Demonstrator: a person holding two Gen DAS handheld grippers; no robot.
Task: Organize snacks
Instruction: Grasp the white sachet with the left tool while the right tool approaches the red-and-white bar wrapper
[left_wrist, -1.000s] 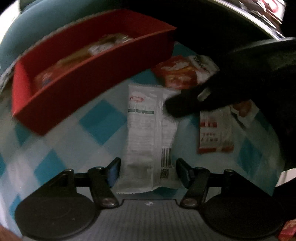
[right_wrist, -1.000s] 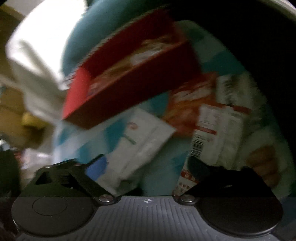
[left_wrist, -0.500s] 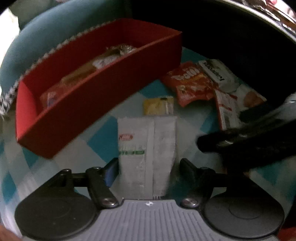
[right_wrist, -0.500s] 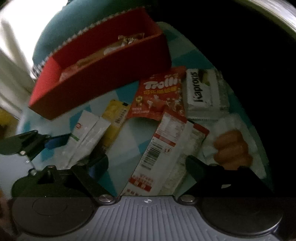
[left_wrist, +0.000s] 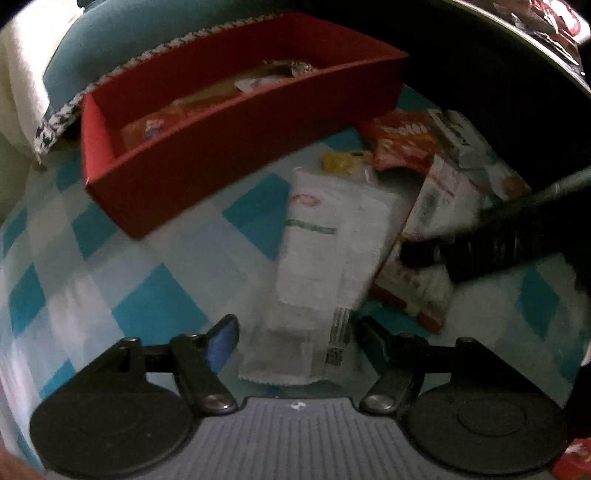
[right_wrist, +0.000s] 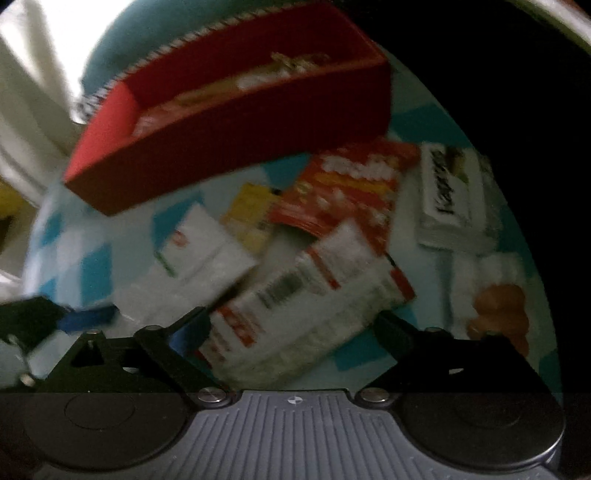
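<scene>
A white snack packet (left_wrist: 314, 258) lies flat on the checked cloth, its near end between the fingers of my left gripper (left_wrist: 295, 328). The jaws stand open with small gaps on both sides. A red-and-white packet (right_wrist: 314, 295) lies between the fingers of my right gripper (right_wrist: 291, 321), whose jaws are opening and not pressing on it. The red box (left_wrist: 240, 147) (right_wrist: 240, 136) stands behind with several snacks inside. In the left wrist view, the right gripper's dark finger (left_wrist: 424, 254) hangs over that red-and-white packet (left_wrist: 417, 288).
A red gummy bag (right_wrist: 351, 184), a yellow packet (right_wrist: 251, 214), a white lettered box (right_wrist: 450, 192) and a sausage pack (right_wrist: 495, 306) lie on the blue-and-white cloth (left_wrist: 147, 295). A pale fabric (left_wrist: 22, 74) hangs at the far left. Beyond the table's right edge it is dark.
My left jaws have parted a little from the white packet. My right gripper moved off the white packet to the red-and-white one, and its jaws have widened.
</scene>
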